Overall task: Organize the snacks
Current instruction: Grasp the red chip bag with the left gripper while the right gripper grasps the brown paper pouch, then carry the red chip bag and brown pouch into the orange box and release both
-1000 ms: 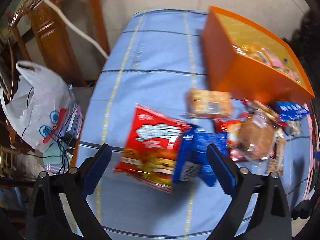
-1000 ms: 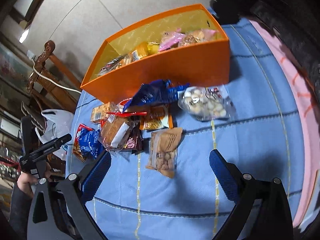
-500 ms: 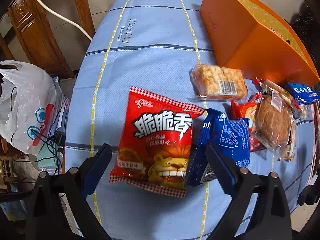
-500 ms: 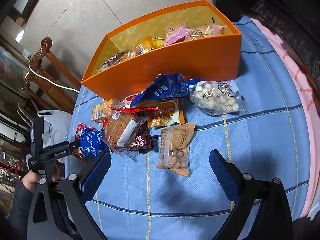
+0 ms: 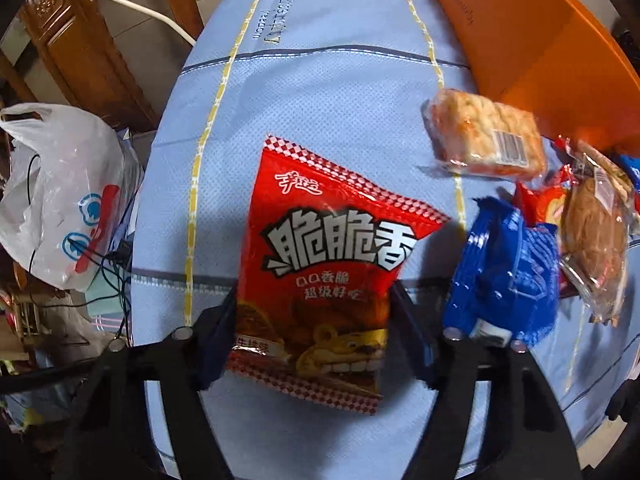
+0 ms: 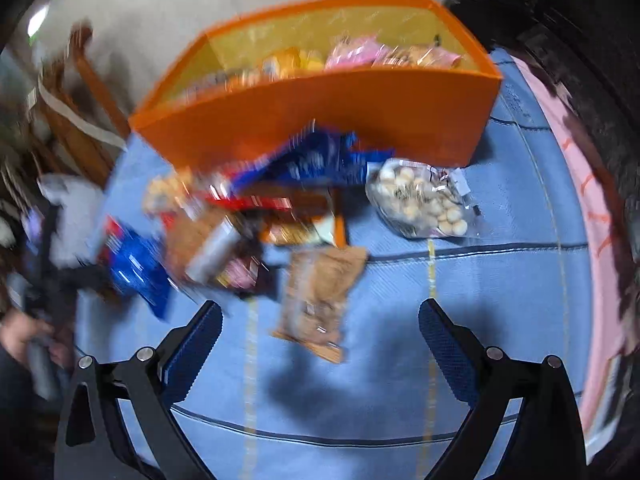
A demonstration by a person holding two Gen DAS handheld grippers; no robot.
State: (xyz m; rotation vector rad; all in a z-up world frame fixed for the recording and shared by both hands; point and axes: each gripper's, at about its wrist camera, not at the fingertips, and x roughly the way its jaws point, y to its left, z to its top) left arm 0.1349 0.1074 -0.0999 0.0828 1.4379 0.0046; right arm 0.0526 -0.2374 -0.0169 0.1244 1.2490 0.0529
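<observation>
A red snack bag (image 5: 332, 240) with a lion picture lies on the blue tablecloth (image 5: 320, 80). My left gripper (image 5: 314, 312) points straight down over it. Its jaws are closing, and the pads touch the bag's two sides at its lower half. To the right lie a blue packet (image 5: 508, 280), a wrapped pastry bar (image 5: 484, 140) and a round brown cake (image 5: 592, 240). My right gripper (image 6: 320, 312) hangs open above the cloth, with a brown snack bag (image 6: 320, 280) lying below and between its fingers, untouched. The orange box (image 6: 320, 120) behind holds several snacks.
A clear bag of pale balls (image 6: 420, 200) and a dark blue bag (image 6: 312, 160) lie before the box. Off the table's left edge sit a white plastic bag (image 5: 64, 196) and a wooden chair (image 5: 80, 48). A pink cloth (image 6: 580, 200) borders the right side.
My left gripper has sunk onto the red snack bag and its jaws have come in from wide open to the bag's sides. The right gripper has drifted closer to the brown bag, still open.
</observation>
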